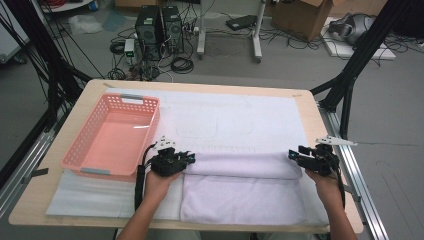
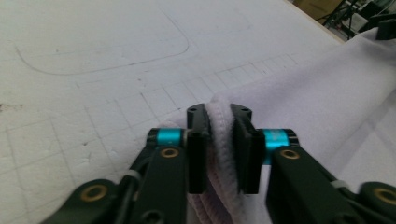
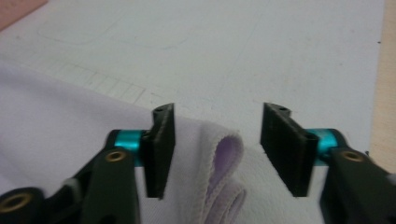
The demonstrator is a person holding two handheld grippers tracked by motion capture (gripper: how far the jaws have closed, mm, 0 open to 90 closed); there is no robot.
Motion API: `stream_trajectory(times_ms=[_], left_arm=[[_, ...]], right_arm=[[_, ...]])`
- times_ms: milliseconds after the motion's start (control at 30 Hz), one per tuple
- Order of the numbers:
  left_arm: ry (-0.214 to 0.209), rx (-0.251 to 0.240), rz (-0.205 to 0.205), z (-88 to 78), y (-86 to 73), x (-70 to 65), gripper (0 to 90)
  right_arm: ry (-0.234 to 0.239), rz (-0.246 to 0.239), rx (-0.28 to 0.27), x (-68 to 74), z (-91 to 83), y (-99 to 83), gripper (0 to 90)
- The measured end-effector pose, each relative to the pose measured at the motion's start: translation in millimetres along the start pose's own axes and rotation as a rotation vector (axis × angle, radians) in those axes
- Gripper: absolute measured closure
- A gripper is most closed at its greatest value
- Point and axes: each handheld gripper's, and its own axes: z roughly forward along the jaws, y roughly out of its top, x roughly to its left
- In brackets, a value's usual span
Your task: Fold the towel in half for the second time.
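Right now you are pinching the folded edge of the white towel [image 2: 322, 107] with your left gripper [image 2: 223, 140], its jaws clamped on the hem. Your right gripper [image 3: 217, 149] is standing apart, the towel's corner lying loose between its jaws. The towel is lying on the white mat [image 1: 240, 112], beside the pink basket [image 1: 112, 135].

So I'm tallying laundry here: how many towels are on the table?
1. A white towel lies folded at the table's near edge, between the two hand-held grippers; another could be hidden inside its folds.
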Motion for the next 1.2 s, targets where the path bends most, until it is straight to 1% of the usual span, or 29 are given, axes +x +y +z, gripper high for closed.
stream_trajectory(times_ms=[33, 67, 133, 167, 200, 233, 267, 300, 367, 433, 500, 533, 567, 600, 667, 833, 867, 1000, 1067, 1100, 1167, 1200], left_arm=[[-0.005, -0.008, 0.004, -2.3, -1.8, -1.6, 81.1], [-0.012, -0.016, 0.008, -5.4, -3.4, -3.0, 81.8], [-0.03, -0.046, 0.011, -13.7, -6.8, -5.9, 82.2], [-0.038, -0.067, 0.01, -19.1, -9.0, -7.5, 82.3], [-0.044, -0.078, 0.017, -23.4, -10.9, -9.4, 82.3], [-0.043, -0.081, 0.034, -26.7, -12.0, -10.6, 82.3], [-0.051, -0.099, 0.052, -31.4, -14.7, -13.7, 82.3], [-0.059, -0.111, 0.062, -35.0, -16.9, -15.7, 82.4], [-0.073, -0.127, 0.079, -40.7, -20.6, -19.8, 82.5], [-0.08, -0.134, 0.088, -46.6, -24.8, -24.5, 82.6], [-0.08, -0.138, 0.096, -52.1, -30.1, -27.3, 82.6], [-0.085, -0.142, 0.093, -53.6, -32.5, -28.2, 82.6], [-0.092, -0.138, 0.091, -55.8, -36.2, -29.8, 82.6], [-0.091, -0.133, 0.097, -57.2, -38.2, -30.2, 82.6], [-0.092, -0.128, 0.099, -60.7, -42.9, -32.6, 82.6], [-0.11, -0.136, 0.105, -69.7, -50.7, -37.0, 82.5], [-0.117, -0.137, 0.107, -71.4, -52.0, -38.1, 82.6], [-0.127, -0.123, 0.124, -79.0, -58.0, -43.8, 82.5], [-0.127, -0.119, 0.125, -82.1, -60.6, -45.7, 82.4], [-0.13, -0.118, 0.128, -84.5, -62.2, -46.6, 82.4], [-0.134, -0.109, 0.121, -88.7, -65.1, -47.7, 81.0], [-0.137, -0.106, 0.12, -89.9, -66.5, -47.9, 78.6]], right_arm=[[0.011, 0.007, 0.02, -0.1, 0.6, -1.4, 75.0], [0.023, 0.0, 0.014, -0.1, -0.9, -4.6, 82.4], [0.041, -0.008, -0.018, 2.4, -9.5, -13.3, 85.0], [0.047, -0.016, -0.028, 3.4, -13.0, -16.6, 85.1], [0.053, -0.028, -0.049, 5.3, -19.7, -22.8, 85.2], [0.056, -0.026, -0.056, 7.3, -25.3, -27.8, 85.2], [0.056, -0.035, -0.065, 8.2, -29.3, -31.1, 85.2], [0.061, -0.032, -0.085, 10.6, -36.5, -36.8, 85.2], [0.072, -0.027, -0.107, 13.6, -45.7, -43.8, 85.2], [0.078, -0.039, -0.126, 16.7, -54.3, -51.1, 85.1], [0.089, -0.045, -0.126, 21.3, -60.5, -56.8, 85.1], [0.091, -0.059, -0.131, 23.9, -63.1, -60.2, 85.0], [0.093, -0.068, -0.13, 26.0, -65.0, -62.8, 85.0], [0.095, -0.08, -0.128, 28.7, -67.7, -66.6, 85.0], [0.103, -0.086, -0.125, 30.4, -72.0, -71.5, 84.9], [0.128, -0.075, -0.14, 34.6, -86.0, -80.0, 85.0], [0.129, -0.083, -0.147, 34.5, -87.3, -80.8, 85.0], [0.133, -0.081, -0.146, 37.3, -95.1, -86.8, 85.0], [0.143, -0.083, -0.147, 39.2, -98.2, -89.5, 85.0], [0.145, -0.083, -0.142, 40.1, -99.4, -90.8, 84.9], [0.155, -0.095, -0.123, 42.4, -100.7, -94.5, 84.1], [0.16, -0.102, -0.101, 43.4, -100.8, -97.0, 82.0]])
